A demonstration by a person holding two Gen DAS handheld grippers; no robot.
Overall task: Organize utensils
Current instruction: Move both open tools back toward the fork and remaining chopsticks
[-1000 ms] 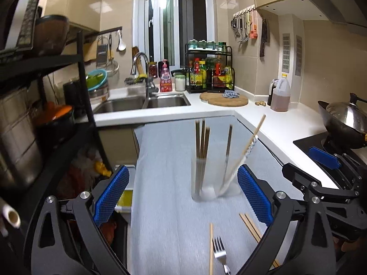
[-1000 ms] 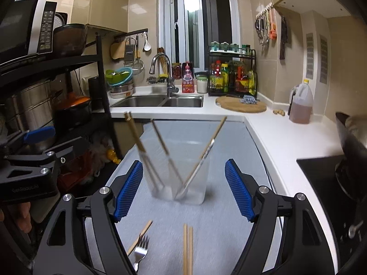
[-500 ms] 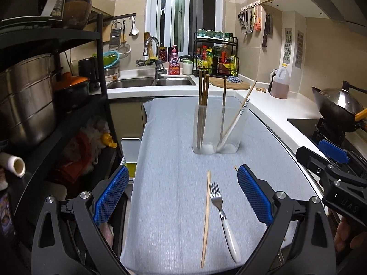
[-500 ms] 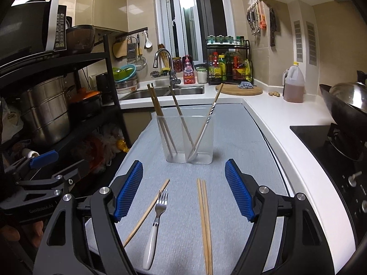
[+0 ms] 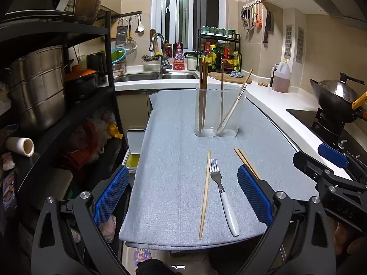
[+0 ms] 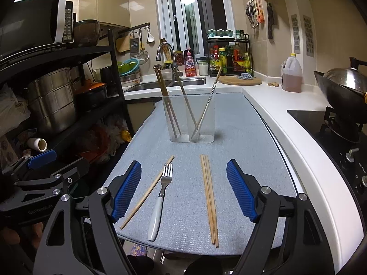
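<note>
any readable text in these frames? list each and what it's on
"GenRobot.AI": body of the left hand-held gripper, seen in the right wrist view.
"UAS": partial print on the right hand-held gripper, seen in the left wrist view.
Pink bottle label: too blurred to read.
Sauce bottles labels: too small to read.

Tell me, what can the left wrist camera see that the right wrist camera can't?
Only the left wrist view shows the small white bin beside the table. Only the right wrist view shows the chopstick pair whole, and the microwave front. Both show the clear holder, the fork, the single chopstick, and both open, empty grippers: left gripper, right gripper.
</note>
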